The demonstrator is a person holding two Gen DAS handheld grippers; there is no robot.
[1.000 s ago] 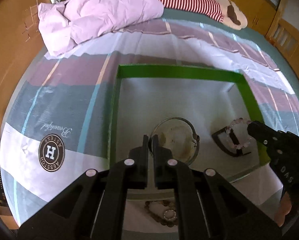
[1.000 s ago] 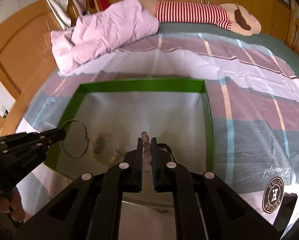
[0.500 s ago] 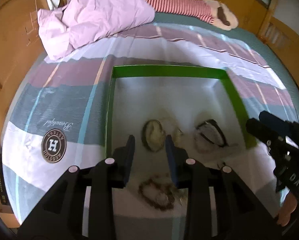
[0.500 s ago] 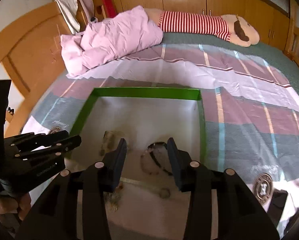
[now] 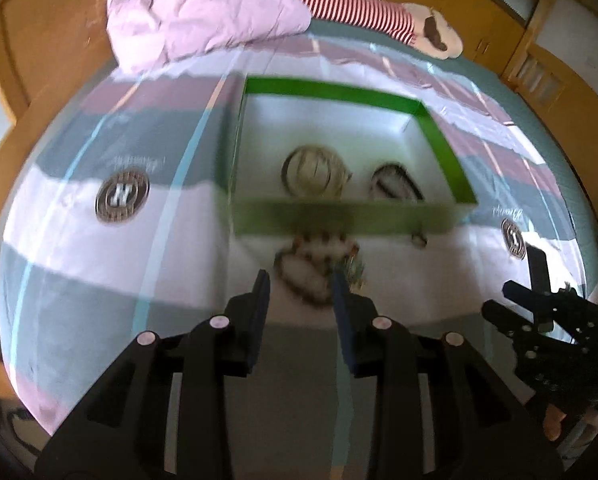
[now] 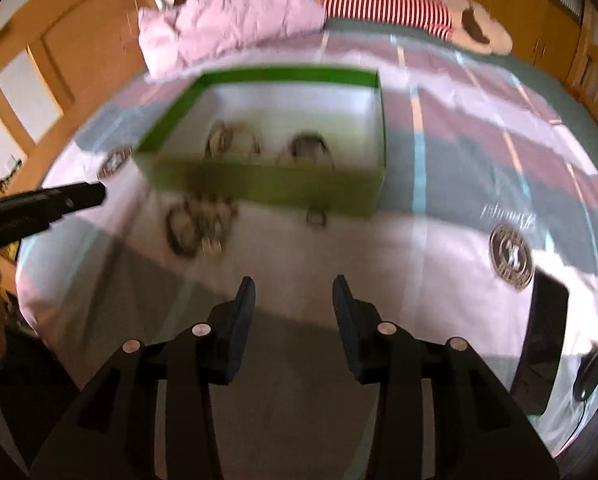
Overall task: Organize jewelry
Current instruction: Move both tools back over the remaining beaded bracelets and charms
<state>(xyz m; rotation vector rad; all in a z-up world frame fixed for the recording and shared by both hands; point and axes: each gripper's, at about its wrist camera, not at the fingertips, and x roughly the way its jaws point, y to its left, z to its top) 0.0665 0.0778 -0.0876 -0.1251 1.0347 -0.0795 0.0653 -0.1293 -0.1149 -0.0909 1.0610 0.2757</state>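
Left wrist view shows a blurred heap of beaded bracelets [image 5: 313, 276] on the bed sheet [image 5: 79, 248], just before the green box [image 5: 339, 216], where two more pieces already lie. They look light, loose and slippery, likely to sag and slide; pinching across one strand should hold best. The left hand-held gripper [image 5: 301, 292] hangs open above them, empty. The right hand-held gripper [image 6: 293, 300] is open too, holding nothing.

Matt green card forms the box [image 5: 355, 216] with its smooth white lining at frame centre, resting on soft striped cloth bedding [image 5: 79, 248], while crumpled pink fabric [image 5: 203, 20] lies upper left against glossy wooden panels [image 6: 83, 52], and both grippers' fingers [image 6: 243, 312] look matt black plastic.
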